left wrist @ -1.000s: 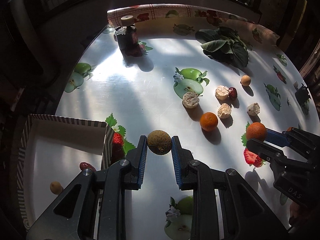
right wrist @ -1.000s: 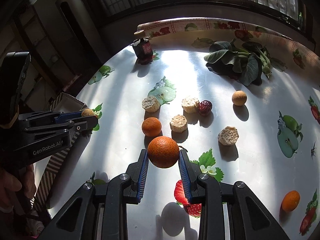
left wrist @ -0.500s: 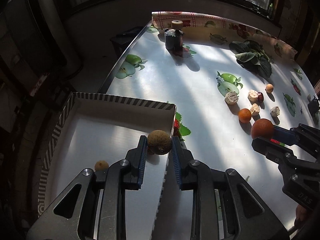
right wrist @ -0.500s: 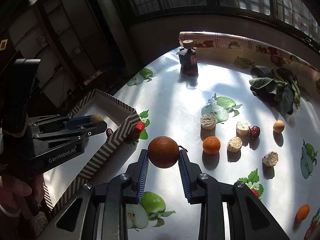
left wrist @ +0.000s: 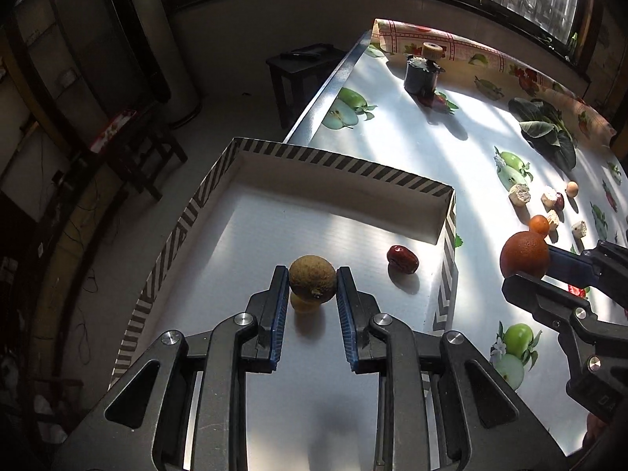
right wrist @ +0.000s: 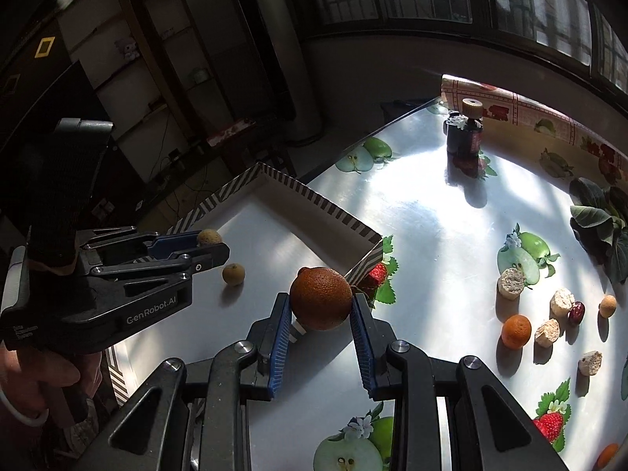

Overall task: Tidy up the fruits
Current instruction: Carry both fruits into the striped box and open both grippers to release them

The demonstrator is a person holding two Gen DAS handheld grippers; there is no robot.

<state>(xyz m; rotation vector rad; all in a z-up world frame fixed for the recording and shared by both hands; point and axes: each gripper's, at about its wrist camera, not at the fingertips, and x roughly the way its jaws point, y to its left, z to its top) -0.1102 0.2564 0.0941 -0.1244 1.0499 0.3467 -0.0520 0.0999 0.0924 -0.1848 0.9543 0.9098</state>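
My left gripper (left wrist: pixel 313 288) is shut on a brown kiwi-like fruit (left wrist: pixel 313 282) and holds it above the floor of the striped box (left wrist: pixel 345 167). A small yellow fruit (right wrist: pixel 233 274) and a red date (left wrist: pixel 402 259) lie in the box. My right gripper (right wrist: pixel 321 308) is shut on a dark orange (right wrist: pixel 321 298) and holds it over the box's right wall; it also shows in the left wrist view (left wrist: pixel 526 265). The left gripper shows in the right wrist view (right wrist: pixel 204 247). A small orange (right wrist: pixel 516 331) lies on the table.
Several cut pale pieces (right wrist: pixel 511 281), a date (right wrist: pixel 576 311) and a small tan fruit (right wrist: pixel 608 305) lie on the fruit-print table. A dark bottle (right wrist: pixel 465 131) stands at the back. Leafy greens (right wrist: pixel 600 223) lie at the far right. Another orange (right wrist: pixel 607 455) sits near the front right edge.
Both grippers have moved left with their fruits. The left one has gone from the box's right wall to over its floor; the right one has reached the box's right wall.
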